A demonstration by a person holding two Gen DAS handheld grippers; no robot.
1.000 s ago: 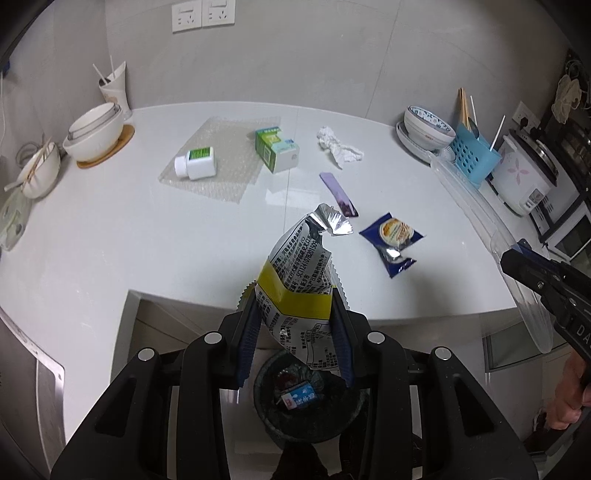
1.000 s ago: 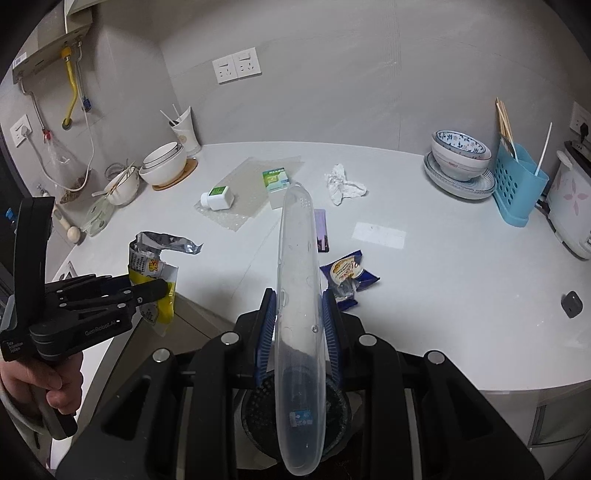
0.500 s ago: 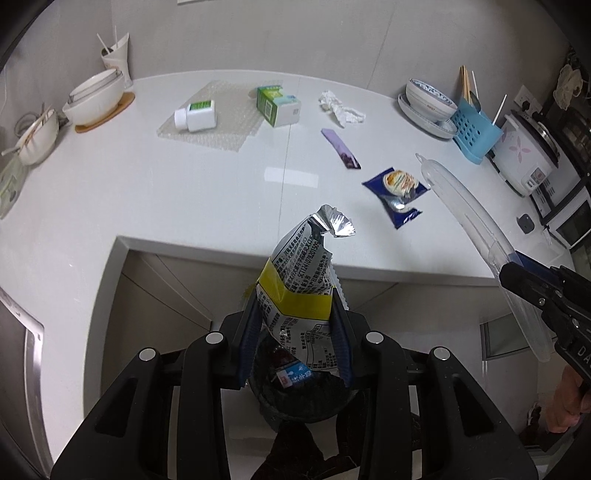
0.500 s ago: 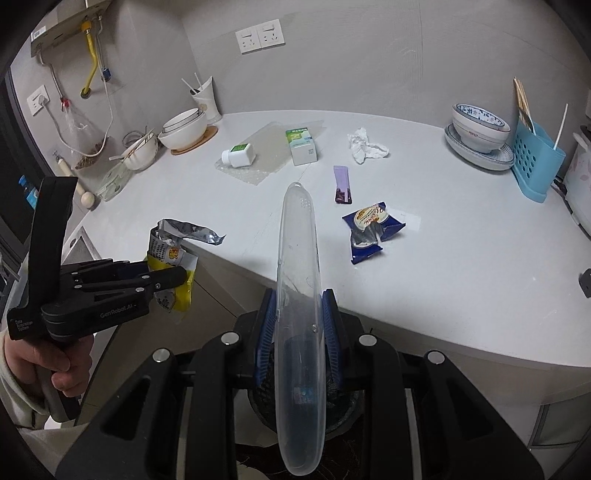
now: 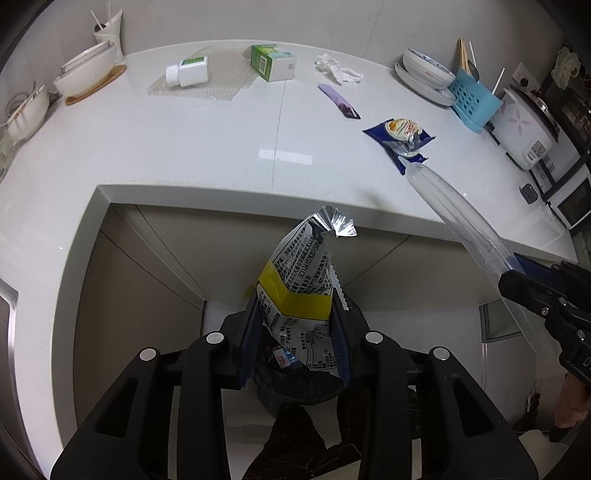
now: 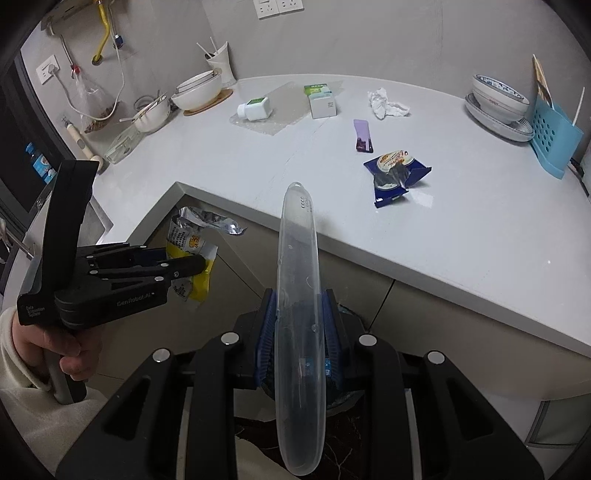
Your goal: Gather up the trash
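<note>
Got a crumpled silver-and-yellow snack bag (image 5: pixel 301 291) pinched upright in my left fingers and a long clear plastic case (image 6: pixel 299 328) clamped in my right, both above the dark trash bin (image 5: pixel 295 387). A blue wrapper (image 6: pixel 397 173), purple sachet (image 6: pixel 363 135) and crumpled tissue (image 6: pixel 386 103) lie on the white counter.

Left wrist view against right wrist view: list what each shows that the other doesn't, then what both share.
Only the left wrist view: the rice cooker at the counter's far right. Only the right wrist view: the yellow pipe on the wall and the person's hand gripping the left gripper. Both: the silver snack bag, the clear plastic case, the blue wrapper and the crumpled tissue.
</note>
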